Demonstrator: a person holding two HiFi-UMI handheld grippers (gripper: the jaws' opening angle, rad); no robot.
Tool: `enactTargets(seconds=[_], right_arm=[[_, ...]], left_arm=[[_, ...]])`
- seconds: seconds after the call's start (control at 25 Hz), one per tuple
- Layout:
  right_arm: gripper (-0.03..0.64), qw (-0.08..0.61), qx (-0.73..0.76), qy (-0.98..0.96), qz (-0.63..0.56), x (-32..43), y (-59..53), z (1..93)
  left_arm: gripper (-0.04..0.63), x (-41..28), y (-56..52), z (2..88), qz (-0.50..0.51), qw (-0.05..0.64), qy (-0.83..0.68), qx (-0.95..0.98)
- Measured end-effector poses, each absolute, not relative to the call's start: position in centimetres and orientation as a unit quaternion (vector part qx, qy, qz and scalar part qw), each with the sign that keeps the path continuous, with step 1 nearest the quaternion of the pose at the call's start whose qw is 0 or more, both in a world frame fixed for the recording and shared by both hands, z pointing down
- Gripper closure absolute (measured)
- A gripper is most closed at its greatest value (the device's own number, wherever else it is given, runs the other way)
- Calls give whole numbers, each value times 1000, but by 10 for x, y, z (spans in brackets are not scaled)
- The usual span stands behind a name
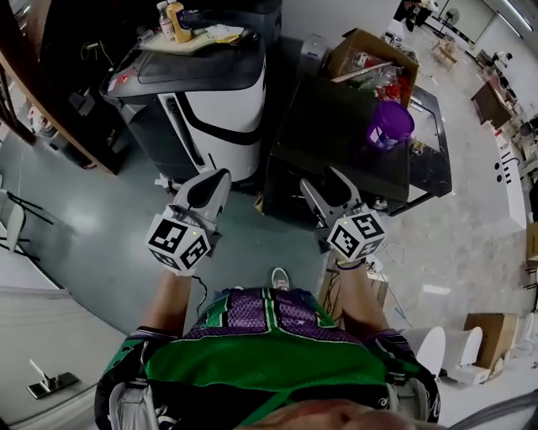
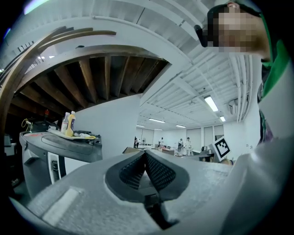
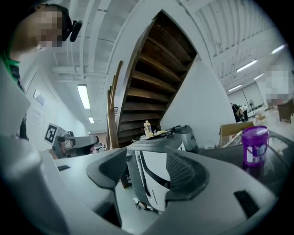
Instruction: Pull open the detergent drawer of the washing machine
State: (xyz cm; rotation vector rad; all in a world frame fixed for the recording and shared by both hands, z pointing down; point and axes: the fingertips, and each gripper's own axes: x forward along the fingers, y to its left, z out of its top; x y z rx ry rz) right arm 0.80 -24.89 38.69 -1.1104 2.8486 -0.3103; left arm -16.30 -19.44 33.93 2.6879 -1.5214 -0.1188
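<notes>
Left gripper (image 1: 215, 180), grey plastic, two jaws: tips pressed together, nothing between them. Sits lower-left of centre in the head view, over bare grey floor (image 1: 101, 227).

Right gripper (image 1: 323, 180), same build: two jaws apart, roughly half spread, gap empty. In the right gripper view the washer only shows far off through the gap. Lower centre-right of the head view, at the near edge of the table.

Two marker cubes, one per gripper: left cube (image 1: 178, 242), right cube (image 1: 356, 235).

One white and dark grey washing machine (image 1: 220, 105) with a grey top, upper left-centre, well apart from both grippers. Its detergent drawer can't be picked out in any view.

Two bottles on the washer top, one yellow bottle (image 1: 176, 20) and one white bottle (image 1: 165, 18), just beside each other.

One dark glass-topped table (image 1: 336, 138), upper centre-right, beside the washer. One purple lidded plastic tub (image 1: 390, 124) stands upright on it. One open brown cardboard box (image 1: 363, 52) behind the table.
</notes>
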Motion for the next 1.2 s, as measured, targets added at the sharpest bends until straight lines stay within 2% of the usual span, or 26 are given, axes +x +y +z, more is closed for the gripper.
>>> enactTargets(seconds=[0.16, 0.56, 1.2], right_arm=[[360, 47, -373, 913, -156, 19, -271, 436], [360, -7, -376, 895, -242, 26, -300, 560], [359, 24, -385, 832, -399, 45, -360, 711]], left_arm=[[578, -153, -195, 362, -23, 42, -488, 871], [578, -130, -206, 395, -2, 61, -497, 866], [578, -95, -226, 417, 43, 60, -508, 858]])
